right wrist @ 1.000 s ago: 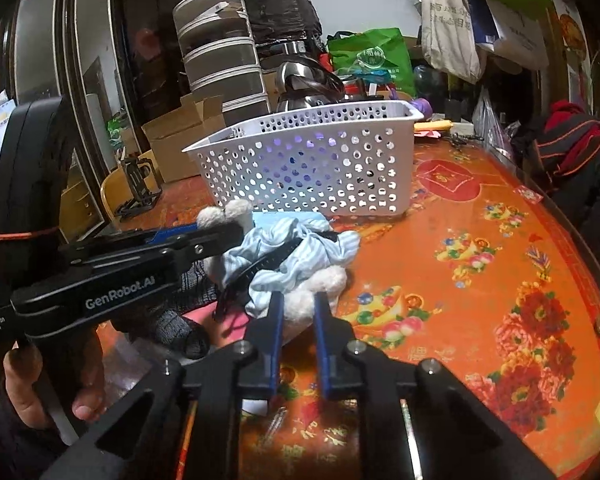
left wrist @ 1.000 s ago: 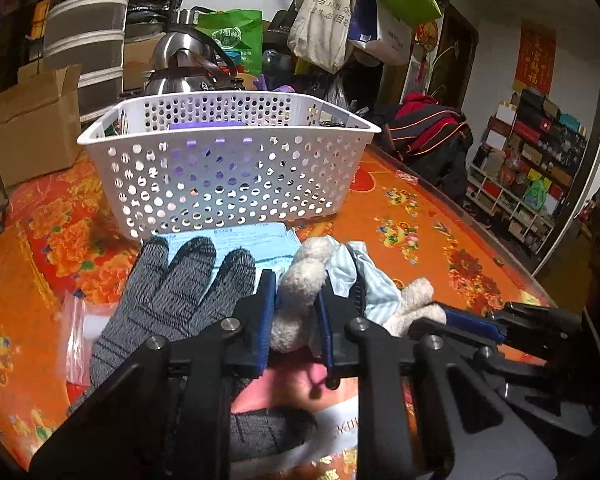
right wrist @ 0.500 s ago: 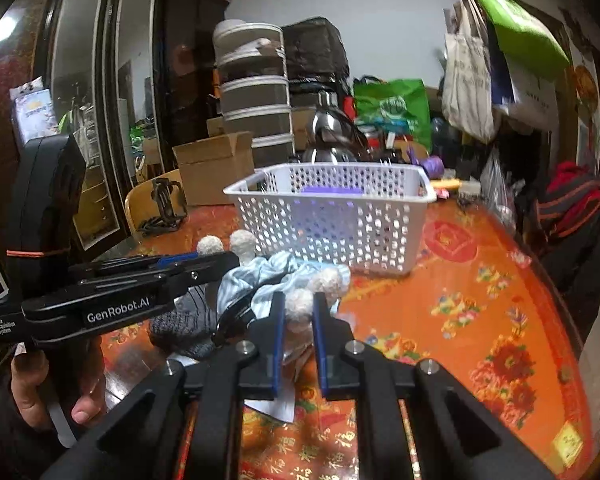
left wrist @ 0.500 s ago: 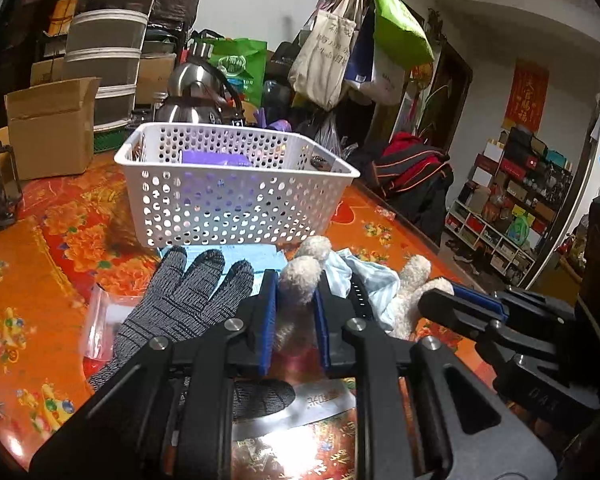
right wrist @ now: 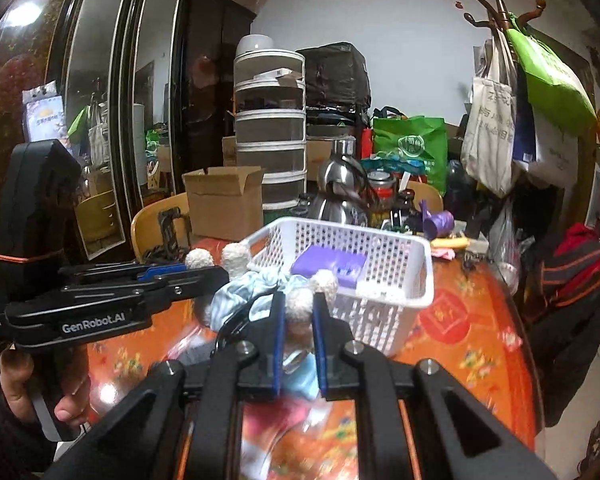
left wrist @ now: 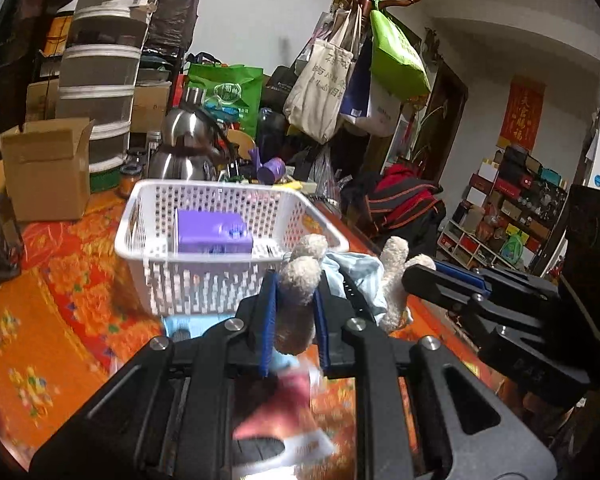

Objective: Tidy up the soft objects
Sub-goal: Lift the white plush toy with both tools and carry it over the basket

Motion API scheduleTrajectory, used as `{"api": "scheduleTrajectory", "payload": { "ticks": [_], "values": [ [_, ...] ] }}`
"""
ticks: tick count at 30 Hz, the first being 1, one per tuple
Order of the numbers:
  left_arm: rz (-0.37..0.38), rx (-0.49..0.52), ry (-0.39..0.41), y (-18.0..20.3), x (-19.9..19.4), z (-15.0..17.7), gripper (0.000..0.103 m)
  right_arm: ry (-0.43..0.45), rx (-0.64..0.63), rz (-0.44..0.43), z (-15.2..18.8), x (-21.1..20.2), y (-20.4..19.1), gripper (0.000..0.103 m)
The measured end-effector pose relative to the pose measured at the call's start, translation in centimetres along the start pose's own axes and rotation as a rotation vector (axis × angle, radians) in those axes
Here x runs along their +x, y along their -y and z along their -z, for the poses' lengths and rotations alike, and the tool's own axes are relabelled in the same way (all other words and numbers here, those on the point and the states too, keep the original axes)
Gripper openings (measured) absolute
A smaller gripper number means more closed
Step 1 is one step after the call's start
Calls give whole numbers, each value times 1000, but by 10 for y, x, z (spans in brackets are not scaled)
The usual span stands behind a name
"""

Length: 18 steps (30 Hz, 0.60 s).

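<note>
While both tools hang above the orange floral tablecloth (left wrist: 40, 344), the left gripper (left wrist: 294, 300) is clenched on one fuzzy cream limb of a plush toy in pale blue striped cloth (left wrist: 356, 276), low in the centre of its frame. The right gripper (right wrist: 298, 312) is clenched on another cream limb of the plush toy (right wrist: 256, 288). Just behind, mid-frame, stands a white perforated plastic basket (left wrist: 204, 276) holding a purple box (left wrist: 212, 236).
</note>
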<state>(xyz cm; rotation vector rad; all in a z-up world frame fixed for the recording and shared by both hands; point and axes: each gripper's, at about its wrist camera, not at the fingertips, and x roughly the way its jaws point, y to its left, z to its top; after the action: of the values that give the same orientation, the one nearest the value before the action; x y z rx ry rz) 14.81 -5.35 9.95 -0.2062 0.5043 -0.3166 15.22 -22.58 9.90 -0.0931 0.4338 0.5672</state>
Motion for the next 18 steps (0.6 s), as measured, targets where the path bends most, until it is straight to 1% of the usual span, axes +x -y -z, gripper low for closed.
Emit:
{"api": "scheduleTrajectory", "payload": {
  "ticks": [1, 6, 9, 11, 13, 18],
  "values": [
    [-1, -2, -3, 1, 4, -9, 15, -2, 1, -6, -9, 4, 5, 11],
    [-11, -17, -15, -1, 27, -60, 15, -23, -2, 23, -50, 30, 29, 11],
    [-33, -29, -40, -4, 55, -90, 15, -47, -8, 47, -69, 51, 42, 11],
    [-47, -47, -70, -10, 81, -106, 15, -66, -20, 76, -76, 65, 49, 11],
    [-55, -54, -94, -13, 105, -116, 15, -97, -21, 100, -83, 86, 62, 11],
    [-75, -80, -137, -26, 166, -120, 15, -160, -48, 161, -83, 130, 84, 11]
  ]
}}
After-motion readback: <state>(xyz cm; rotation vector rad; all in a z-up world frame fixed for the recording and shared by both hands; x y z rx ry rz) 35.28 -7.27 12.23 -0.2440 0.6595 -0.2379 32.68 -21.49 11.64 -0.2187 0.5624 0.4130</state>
